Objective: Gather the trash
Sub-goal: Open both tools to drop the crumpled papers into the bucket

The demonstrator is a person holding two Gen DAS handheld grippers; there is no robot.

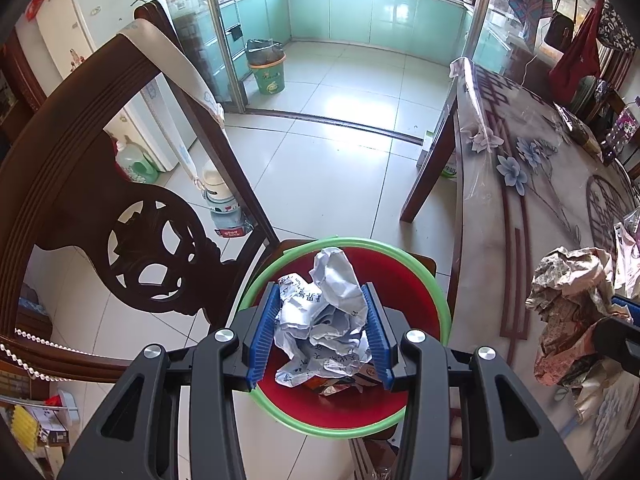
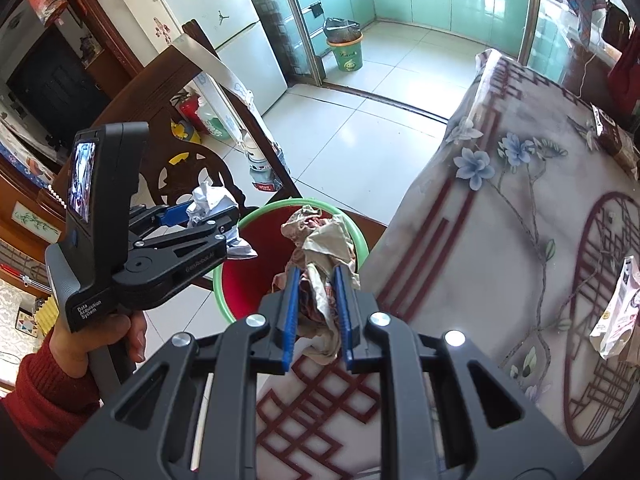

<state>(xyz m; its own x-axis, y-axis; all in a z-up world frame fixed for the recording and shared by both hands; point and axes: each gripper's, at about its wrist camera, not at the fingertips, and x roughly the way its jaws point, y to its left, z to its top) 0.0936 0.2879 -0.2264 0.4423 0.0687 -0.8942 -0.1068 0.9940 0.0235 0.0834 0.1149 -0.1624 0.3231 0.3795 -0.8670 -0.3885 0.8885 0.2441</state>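
Observation:
My left gripper is shut on a crumpled white paper ball with blue print and holds it over a red basin with a green rim that stands on a chair seat. The same gripper and white ball show in the right wrist view, above the basin's left rim. My right gripper is shut on a crumpled brownish paper wad at the table's edge beside the basin. That wad shows at the right in the left wrist view. Some wrapper scraps lie in the basin.
A dark carved wooden chair back stands left of the basin. The table with a flowered plastic cover is on the right, with a packet at its right edge. A green lined bin stands by the kitchen doorway.

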